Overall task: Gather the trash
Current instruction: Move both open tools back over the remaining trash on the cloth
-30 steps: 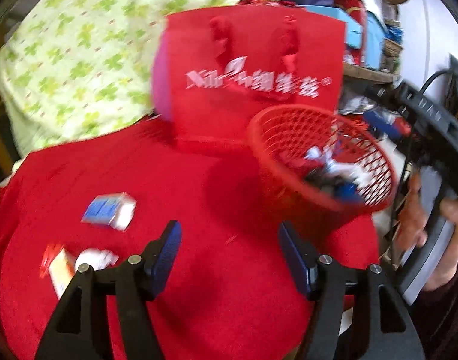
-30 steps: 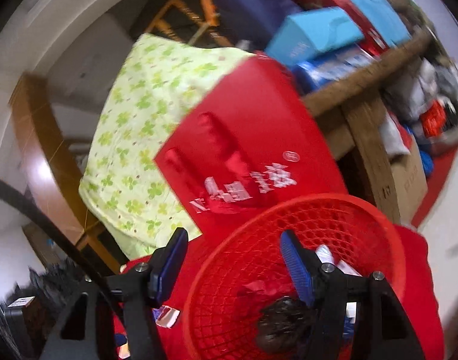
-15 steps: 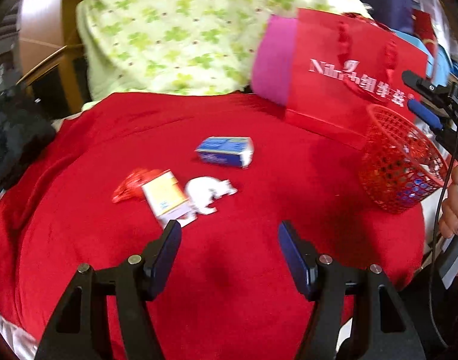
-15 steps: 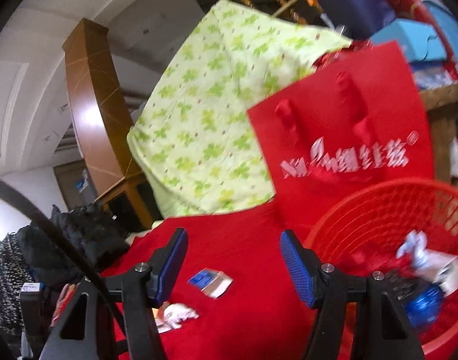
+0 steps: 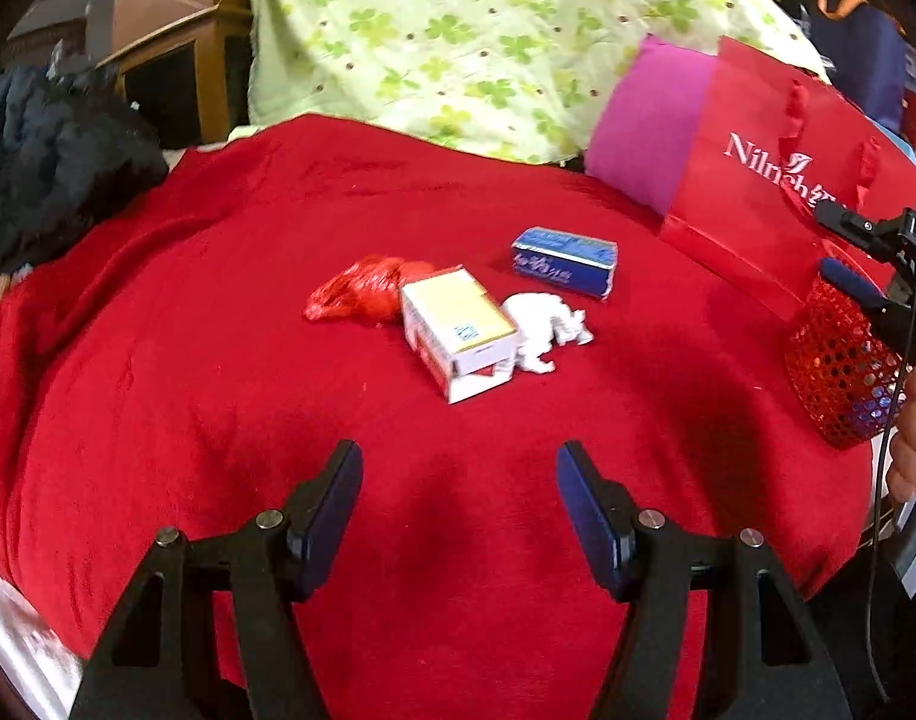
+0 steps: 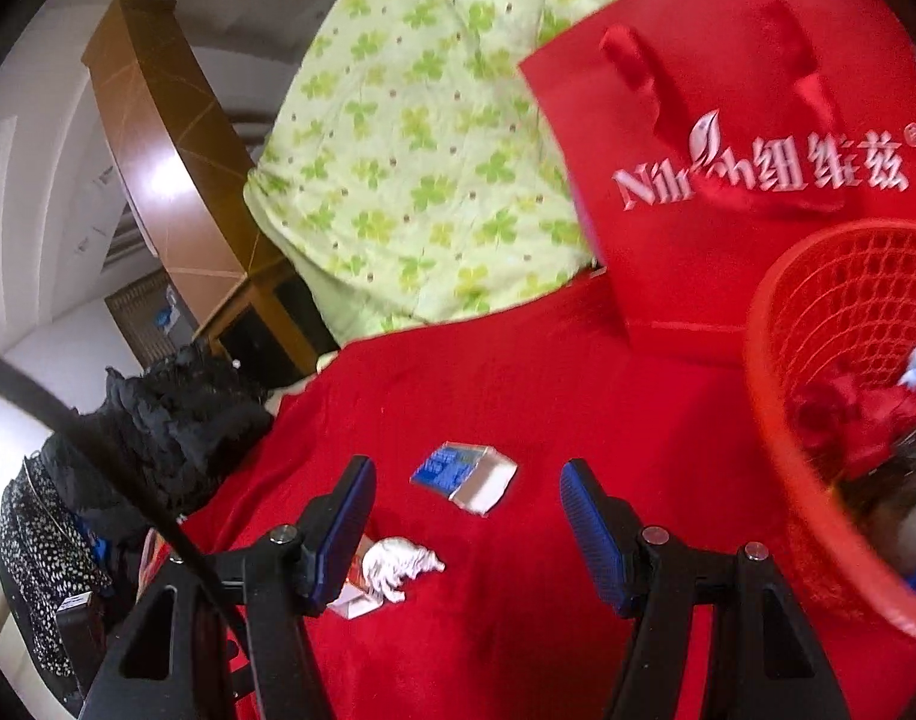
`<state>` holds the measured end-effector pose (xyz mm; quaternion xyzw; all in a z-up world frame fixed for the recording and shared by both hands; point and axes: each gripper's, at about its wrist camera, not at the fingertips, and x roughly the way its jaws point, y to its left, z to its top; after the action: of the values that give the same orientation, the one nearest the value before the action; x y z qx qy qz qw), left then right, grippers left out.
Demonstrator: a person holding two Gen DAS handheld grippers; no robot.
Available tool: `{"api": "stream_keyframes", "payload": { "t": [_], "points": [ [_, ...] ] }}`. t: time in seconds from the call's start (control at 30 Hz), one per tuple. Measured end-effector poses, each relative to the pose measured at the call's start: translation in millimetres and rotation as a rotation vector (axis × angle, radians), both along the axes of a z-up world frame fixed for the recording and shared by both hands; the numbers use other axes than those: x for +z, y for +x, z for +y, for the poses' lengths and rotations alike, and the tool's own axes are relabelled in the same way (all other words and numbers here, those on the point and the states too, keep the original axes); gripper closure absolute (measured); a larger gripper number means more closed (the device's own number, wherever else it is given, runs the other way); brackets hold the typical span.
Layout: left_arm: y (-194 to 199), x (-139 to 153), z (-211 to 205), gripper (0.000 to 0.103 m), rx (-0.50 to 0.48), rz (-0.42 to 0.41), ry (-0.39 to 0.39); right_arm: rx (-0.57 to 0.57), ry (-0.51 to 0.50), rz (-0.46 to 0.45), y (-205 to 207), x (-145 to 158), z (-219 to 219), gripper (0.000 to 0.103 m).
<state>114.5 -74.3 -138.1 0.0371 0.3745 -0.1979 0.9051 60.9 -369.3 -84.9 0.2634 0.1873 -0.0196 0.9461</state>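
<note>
Four trash pieces on the red cloth [image 5: 158, 420], yellow-topped box [image 5: 458, 330] touching white crumpled paper [image 5: 547, 330] and red wrapper [image 5: 362, 294], blue box [image 5: 562, 261] just beside, all ahead of the left gripper [image 5: 458, 510], jaws apart and empty, right gripper [image 6: 466, 531] likewise, one red basket [image 6: 817, 420] at right

Both fisheye views are evenly and brightly lit, with black vignetted corners and straight lines bowed near the edges. Soft shadows fall on the red cloth [image 5: 218, 420]. Glare brightens the wooden panel [image 6: 158, 180]. Motion blur softens the red basket [image 6: 847, 420], most strongly near the frame edge.
</note>
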Motion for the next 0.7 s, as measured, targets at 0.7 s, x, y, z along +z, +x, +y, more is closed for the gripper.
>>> {"api": "stream_keyframes", "payload": {
  "t": [0.7],
  "points": [
    [31.4,-42.2,40.6,0.035,0.037,0.066,-0.103,0.227,0.283,0.369,138.5,-92.1,68.4,0.045]
  ]
}}
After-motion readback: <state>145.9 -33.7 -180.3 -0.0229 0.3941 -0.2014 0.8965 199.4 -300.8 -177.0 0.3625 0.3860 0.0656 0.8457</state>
